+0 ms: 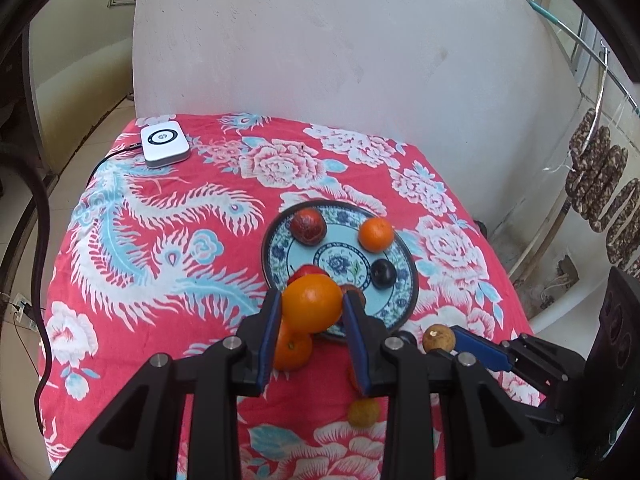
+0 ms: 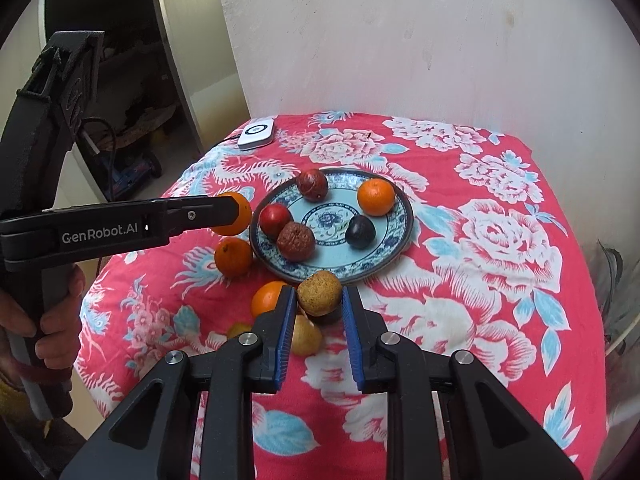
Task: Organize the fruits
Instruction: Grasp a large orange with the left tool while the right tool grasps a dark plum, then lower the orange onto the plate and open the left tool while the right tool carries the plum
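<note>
My left gripper (image 1: pixel 313 306) is shut on an orange (image 1: pixel 313 307) and holds it above the near-left rim of the blue patterned plate (image 1: pixel 280 256). It also shows in the right wrist view (image 2: pixel 234 214). My right gripper (image 2: pixel 319 300) is shut on a brown round fruit (image 2: pixel 319 293) just in front of the plate (image 2: pixel 400 236). On the plate lie two dark red fruits (image 2: pixel 312 184), a red one (image 2: pixel 275 220), an orange (image 2: pixel 376 197) and a dark plum (image 2: pixel 360 232). Loose oranges (image 2: pixel 233 256) and yellowish fruits (image 2: pixel 306 338) lie on the cloth.
The table has a red floral cloth (image 2: pixel 500 240). A white device (image 1: pixel 164 145) with a cable sits at the far left corner. A white wall stands behind. Sausages (image 1: pixel 596 184) hang at the right. A hand (image 2: pixel 48 320) holds the left gripper's handle.
</note>
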A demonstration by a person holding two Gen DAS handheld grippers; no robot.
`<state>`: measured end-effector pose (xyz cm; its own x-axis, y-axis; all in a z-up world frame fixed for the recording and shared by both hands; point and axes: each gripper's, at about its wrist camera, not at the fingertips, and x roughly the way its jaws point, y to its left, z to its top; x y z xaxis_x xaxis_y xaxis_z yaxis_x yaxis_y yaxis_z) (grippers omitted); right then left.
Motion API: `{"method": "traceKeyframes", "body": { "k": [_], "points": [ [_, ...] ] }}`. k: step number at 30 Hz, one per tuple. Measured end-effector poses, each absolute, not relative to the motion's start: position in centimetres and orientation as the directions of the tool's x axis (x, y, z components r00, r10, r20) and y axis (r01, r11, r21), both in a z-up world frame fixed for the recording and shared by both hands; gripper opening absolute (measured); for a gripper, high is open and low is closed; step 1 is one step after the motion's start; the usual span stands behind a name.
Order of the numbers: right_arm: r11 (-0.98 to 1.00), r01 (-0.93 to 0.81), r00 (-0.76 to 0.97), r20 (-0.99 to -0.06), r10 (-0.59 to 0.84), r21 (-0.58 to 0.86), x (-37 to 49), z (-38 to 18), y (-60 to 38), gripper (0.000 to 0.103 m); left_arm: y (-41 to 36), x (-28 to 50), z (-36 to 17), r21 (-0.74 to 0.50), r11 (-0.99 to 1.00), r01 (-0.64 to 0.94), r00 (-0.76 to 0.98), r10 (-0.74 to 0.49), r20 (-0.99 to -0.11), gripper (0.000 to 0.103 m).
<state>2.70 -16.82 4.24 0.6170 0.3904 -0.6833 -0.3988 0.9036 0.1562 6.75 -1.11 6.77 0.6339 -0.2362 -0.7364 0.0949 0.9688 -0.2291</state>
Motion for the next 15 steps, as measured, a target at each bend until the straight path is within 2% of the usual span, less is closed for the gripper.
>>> {"method": "traceKeyframes", "body": {
  "k": [15],
  "points": [
    [0.905,-0.400,0.613,-0.693,0.380,0.142,5.5,3.6,-15.6,0.025,-0.4,10.9,6.1,-0.227,0.972,0.065,0.638,-0.216,-0.740,0.032]
  ]
}}
